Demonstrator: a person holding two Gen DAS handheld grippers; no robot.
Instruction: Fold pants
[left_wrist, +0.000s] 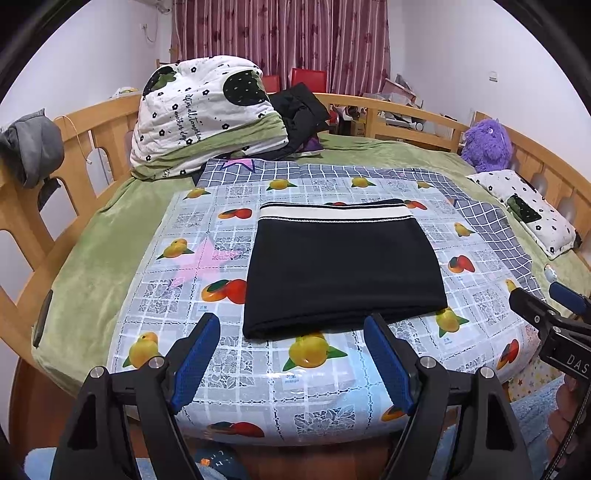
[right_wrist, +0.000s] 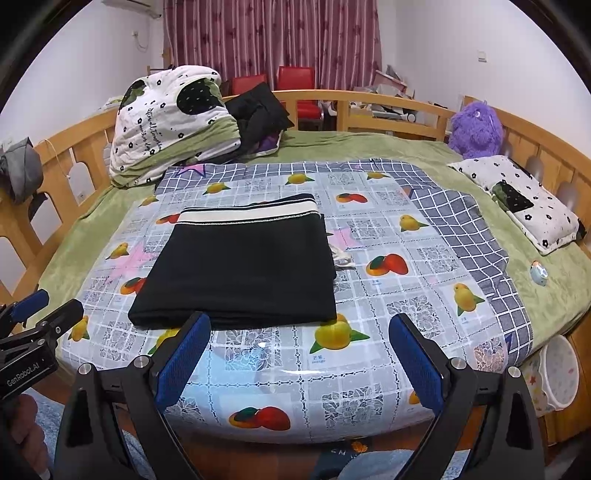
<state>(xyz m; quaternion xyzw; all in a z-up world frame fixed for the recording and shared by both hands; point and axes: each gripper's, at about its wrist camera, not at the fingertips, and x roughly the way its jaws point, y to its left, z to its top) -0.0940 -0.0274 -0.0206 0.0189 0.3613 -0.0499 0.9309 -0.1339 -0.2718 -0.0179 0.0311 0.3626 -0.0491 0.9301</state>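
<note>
Pants (left_wrist: 343, 273) lie as a compact black rectangle near the middle of the fruit-print plastic sheet (left_wrist: 258, 373) that covers the bed. The striped cream waistband (left_wrist: 332, 213) faces the far side; the thick folded edge faces me and the two tools.

Left gripper (left_wrist: 291, 354): jaws spread wide, nothing between the blue pads, tips just short of the near fold. Right gripper (right_wrist: 299, 354): likewise spread and empty, set beside the bundle's near right corner.

Judgement: folding looks essentially complete. The bundle is squared, layers stacked, edges roughly aligned. If anything remains, it is one more halving or a smoothing pass; that would call for both pads to pinch the near corners through all layers together, since a partial pinch could peel off the top layer alone.

Materials: cloth is a matte, dense knit, slightly springy at the fold, waistband ribbed with a fine pale trim line. Sheet is glossy and slick, with glare near the front edge, so the bundle may slide if pushed. Green fleece blanket (right_wrist: 388, 147) under it, soft nap.
</note>
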